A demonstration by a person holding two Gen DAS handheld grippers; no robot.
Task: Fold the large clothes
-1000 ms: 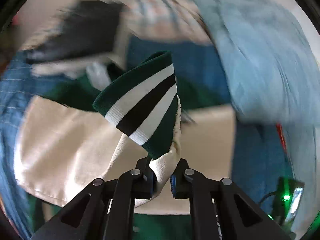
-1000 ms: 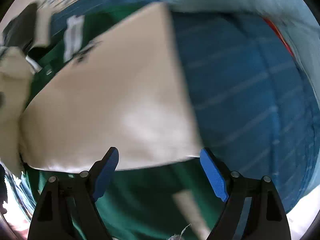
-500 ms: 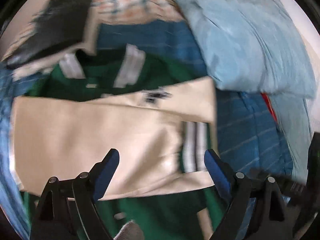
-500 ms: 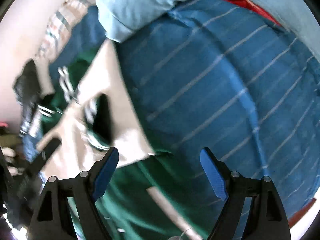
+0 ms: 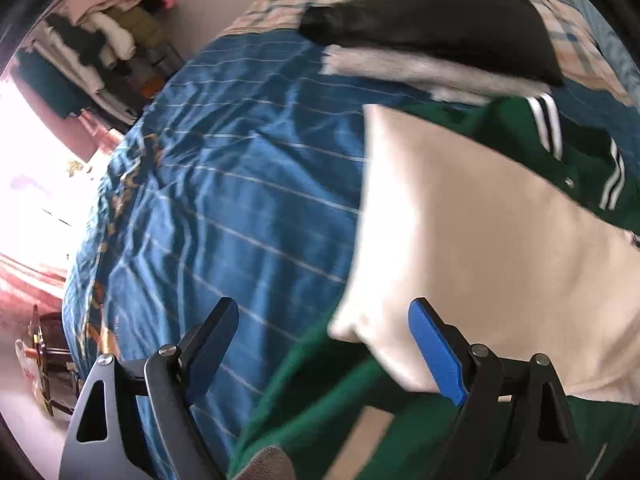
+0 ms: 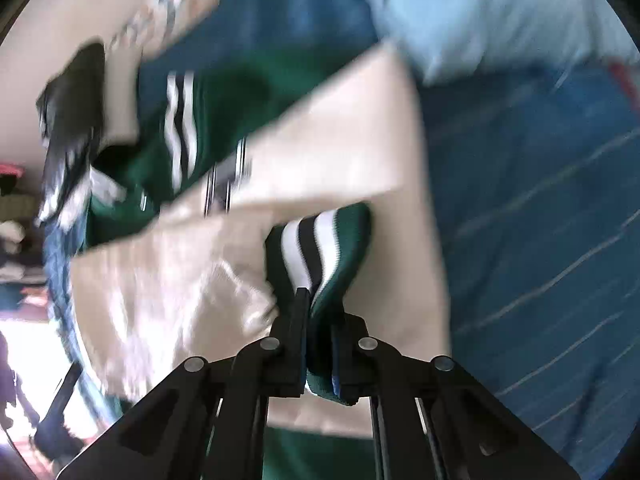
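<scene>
A green varsity jacket (image 5: 320, 392) with cream sleeves (image 5: 480, 240) lies on the blue striped bedspread (image 5: 224, 200). My left gripper (image 5: 324, 340) is open and empty, over the jacket's left edge where a folded cream sleeve meets the green body. My right gripper (image 6: 318, 304) is shut on the green, white and black striped cuff (image 6: 320, 248) of a cream sleeve (image 6: 180, 280) and holds it over the jacket. The striped collar (image 6: 180, 128) shows at the far end.
A black and grey folded garment (image 5: 432, 40) and a checked cloth (image 5: 304, 0) lie at the bed's far end. A light blue blanket (image 6: 500, 12) lies to the right. Piled clothes (image 5: 100, 40) stand beyond the bed's left side.
My left gripper let go of the striped cuff, opened and swung left toward the jacket's edge. My right gripper, open before, has shut on the striped cuff.
</scene>
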